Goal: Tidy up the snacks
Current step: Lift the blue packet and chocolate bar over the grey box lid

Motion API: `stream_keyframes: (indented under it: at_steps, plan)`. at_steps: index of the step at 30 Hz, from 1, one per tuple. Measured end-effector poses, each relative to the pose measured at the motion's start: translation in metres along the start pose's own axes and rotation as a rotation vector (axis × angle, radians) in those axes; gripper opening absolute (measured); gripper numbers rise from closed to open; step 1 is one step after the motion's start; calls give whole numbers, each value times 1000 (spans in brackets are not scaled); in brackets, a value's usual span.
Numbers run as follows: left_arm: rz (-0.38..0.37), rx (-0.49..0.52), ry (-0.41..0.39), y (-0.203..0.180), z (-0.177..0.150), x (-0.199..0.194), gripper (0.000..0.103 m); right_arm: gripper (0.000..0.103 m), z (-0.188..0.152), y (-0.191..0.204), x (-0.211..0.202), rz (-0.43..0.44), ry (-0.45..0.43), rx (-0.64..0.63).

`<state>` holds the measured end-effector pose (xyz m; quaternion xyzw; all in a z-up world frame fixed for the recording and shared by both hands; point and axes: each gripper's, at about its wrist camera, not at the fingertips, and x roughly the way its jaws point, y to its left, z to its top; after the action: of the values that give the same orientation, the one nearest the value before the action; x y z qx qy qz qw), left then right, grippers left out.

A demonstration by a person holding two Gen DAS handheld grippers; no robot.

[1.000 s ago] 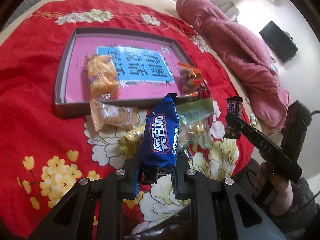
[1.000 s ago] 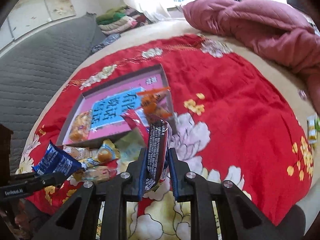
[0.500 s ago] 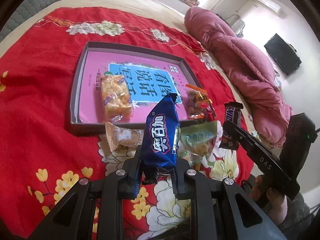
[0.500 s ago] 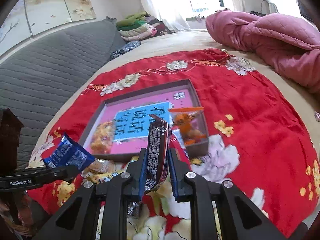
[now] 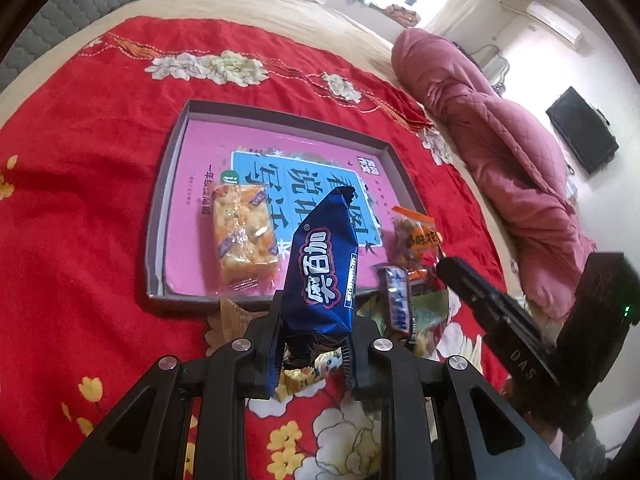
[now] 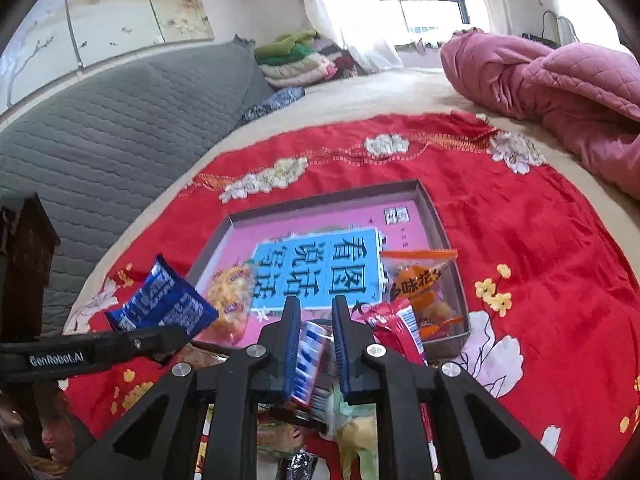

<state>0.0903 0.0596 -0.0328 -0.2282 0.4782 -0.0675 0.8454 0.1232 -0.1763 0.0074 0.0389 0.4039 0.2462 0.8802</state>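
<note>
The blue snack packet [image 5: 324, 276] stands upright, clamped in the closed left claw [image 5: 312, 354] just short of the tray [image 5: 160, 216]. The right claw [image 6: 316, 344] pinches a striped bar [image 6: 306, 360]. Carry each past the near rim, lower flat, then release.

Glossy plastic wrapper [image 5: 324, 276]; red cloth [image 5: 80, 184], seemingly matt.
</note>
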Motion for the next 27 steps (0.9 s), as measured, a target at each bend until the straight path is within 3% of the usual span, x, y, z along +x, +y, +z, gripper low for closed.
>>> stream_keyframes:
  at_steps: [8,10,11,16,25,26,27]
  plan:
    - [-11,3,5,-1,2,6,24,19,-12,-12,-6,91,47,32]
    - [-12,2,5,-1,2,6,24,38,-13,-12,2,115,93,72]
    - [-17,1,6,-1,3,6,25,41,-15,-10,6,109,112,80]
    - [-25,5,7,-2,4,8,24,42,-21,-3,25,64,178,60]
    - [-21,4,12,-3,9,18,24,42,-29,8,46,-13,212,-22]
    - [-22,4,13,-3,9,20,24,40,-31,7,49,-16,221,-23]
    - [-21,2,13,-2,10,21,24,32,-32,6,52,-15,230,-24]
